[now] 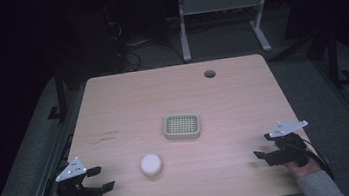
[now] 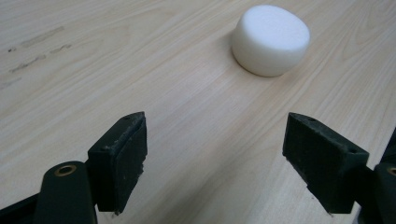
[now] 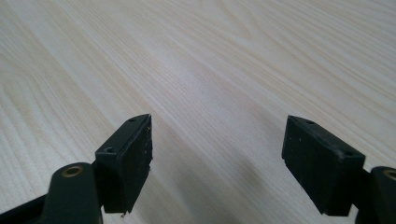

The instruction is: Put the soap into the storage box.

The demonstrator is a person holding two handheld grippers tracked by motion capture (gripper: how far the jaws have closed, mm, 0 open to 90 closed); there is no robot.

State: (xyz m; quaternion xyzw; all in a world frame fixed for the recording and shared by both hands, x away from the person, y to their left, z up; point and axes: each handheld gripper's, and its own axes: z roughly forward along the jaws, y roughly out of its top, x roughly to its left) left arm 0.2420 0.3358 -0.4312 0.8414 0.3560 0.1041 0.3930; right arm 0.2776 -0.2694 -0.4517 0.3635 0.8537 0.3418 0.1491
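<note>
Here a small basket with a grid floor sits near the middle of the wooden table. A white foam puck lies near the basket, on its near-left side and apart from it. The left gripper rests at the table's near-left edge, left of the puck, jaws spread wide with nothing between them. The right gripper sits well right of the basket at the near-right edge, jaws likewise apart over bare wood.
</note>
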